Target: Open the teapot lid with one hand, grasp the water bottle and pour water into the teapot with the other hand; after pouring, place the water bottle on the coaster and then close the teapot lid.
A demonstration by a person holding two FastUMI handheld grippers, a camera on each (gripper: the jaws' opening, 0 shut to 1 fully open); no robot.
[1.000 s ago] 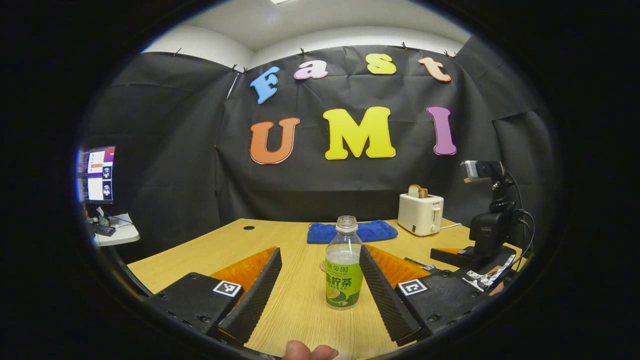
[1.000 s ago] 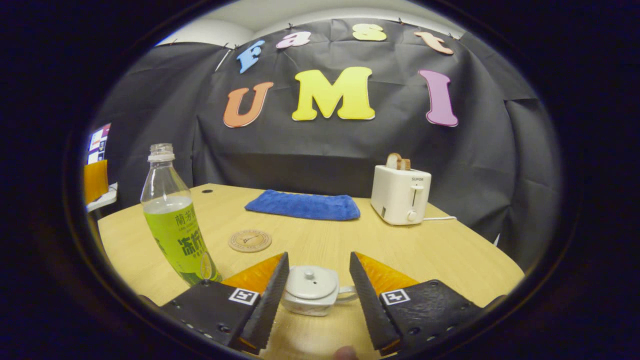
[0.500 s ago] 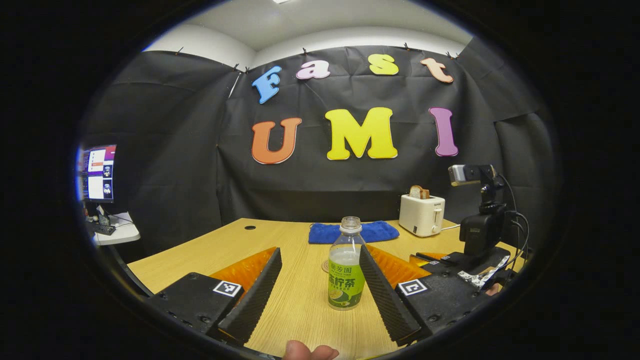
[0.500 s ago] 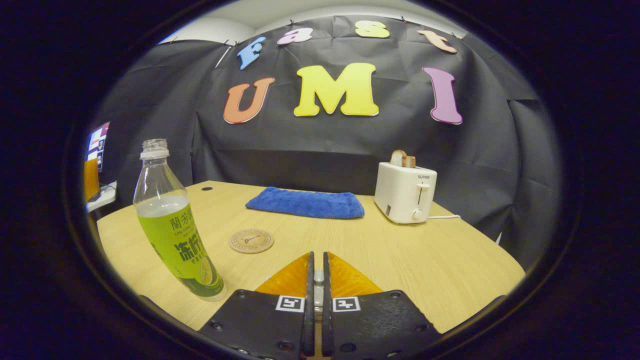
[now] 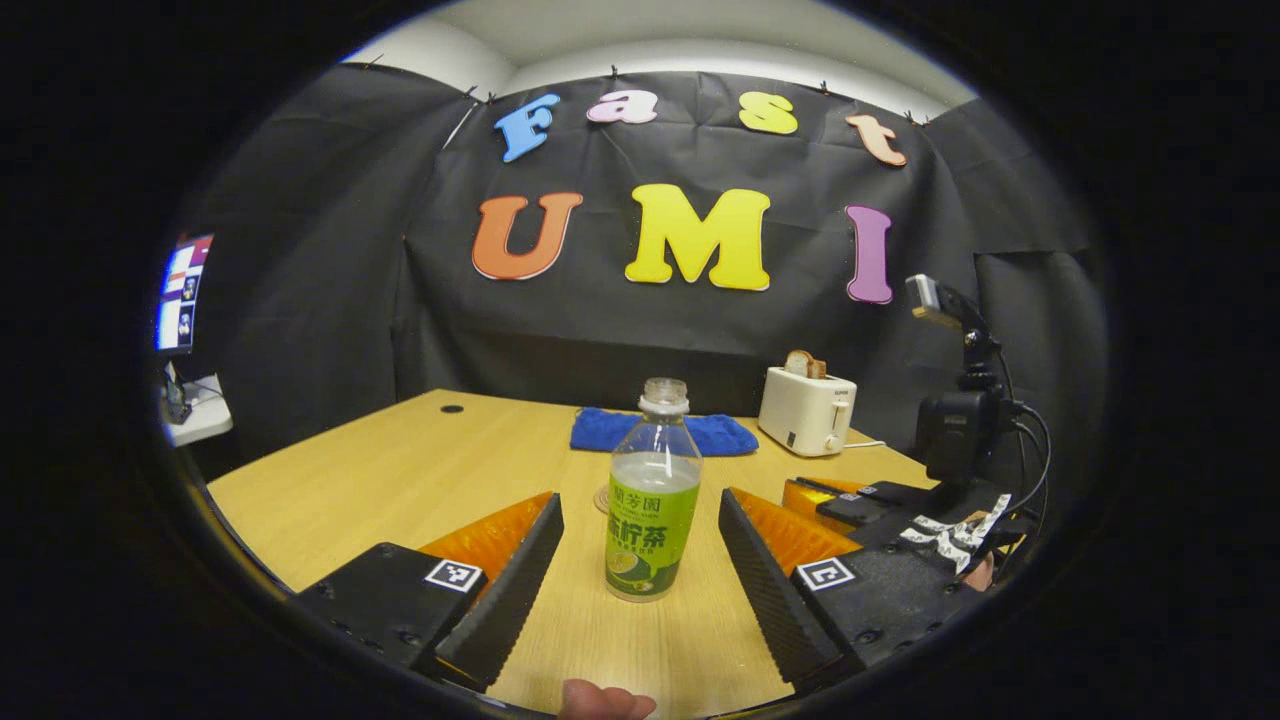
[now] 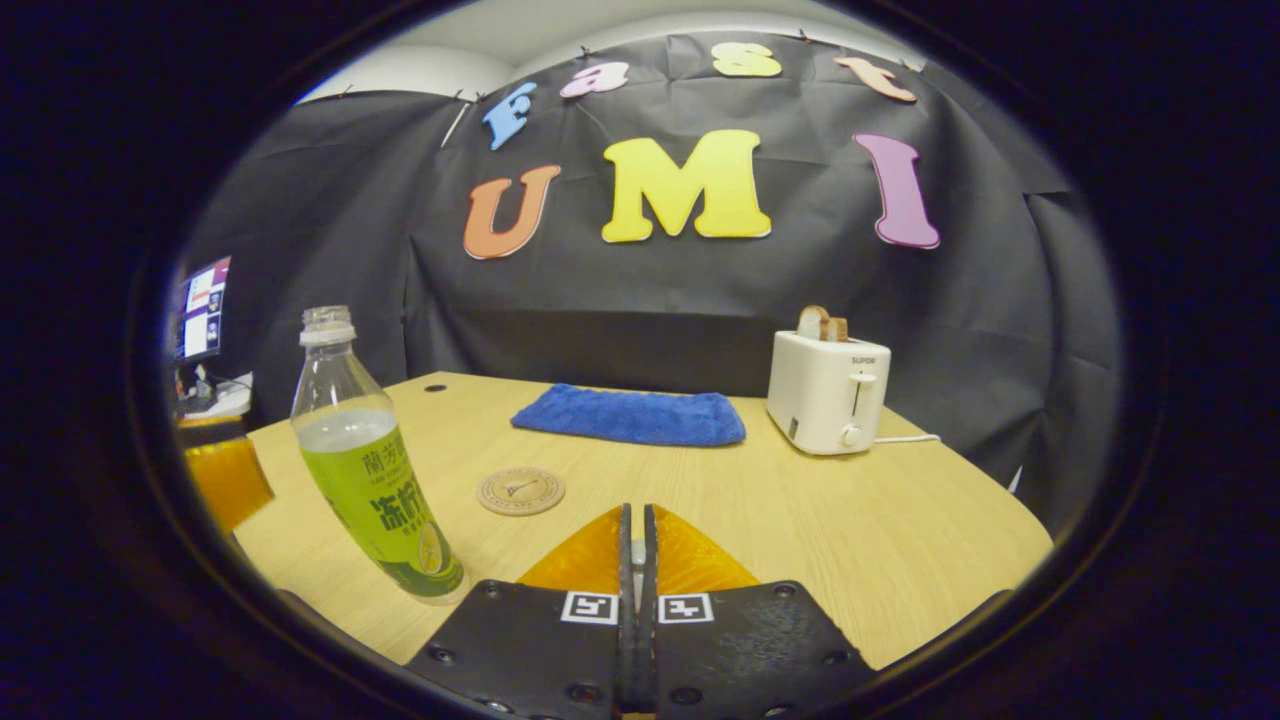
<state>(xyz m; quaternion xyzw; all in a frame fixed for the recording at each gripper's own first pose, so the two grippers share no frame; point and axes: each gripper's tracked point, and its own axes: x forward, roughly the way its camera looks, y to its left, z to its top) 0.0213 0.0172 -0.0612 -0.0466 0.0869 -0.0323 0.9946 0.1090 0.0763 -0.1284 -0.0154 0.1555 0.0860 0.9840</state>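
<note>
A clear water bottle with a green label and no cap stands upright on the wooden table. My left gripper is open, and the bottle stands between its fingers without touching them. My right gripper is shut, with a sliver of the white teapot lid pinched between its fingers; the teapot body is hidden beneath them. The bottle is to that gripper's left. A round wooden coaster lies just behind the bottle. In the left gripper view the right gripper sits low at the right.
A folded blue cloth lies at the back of the table, and a white toaster holding bread stands to its right. A monitor glows at the far left. One left gripper finger shows beside the bottle.
My right gripper has closed on the teapot lid, which stood between its open fingers a second ago. My left gripper has swung so the bottle is centred between its fingers.
</note>
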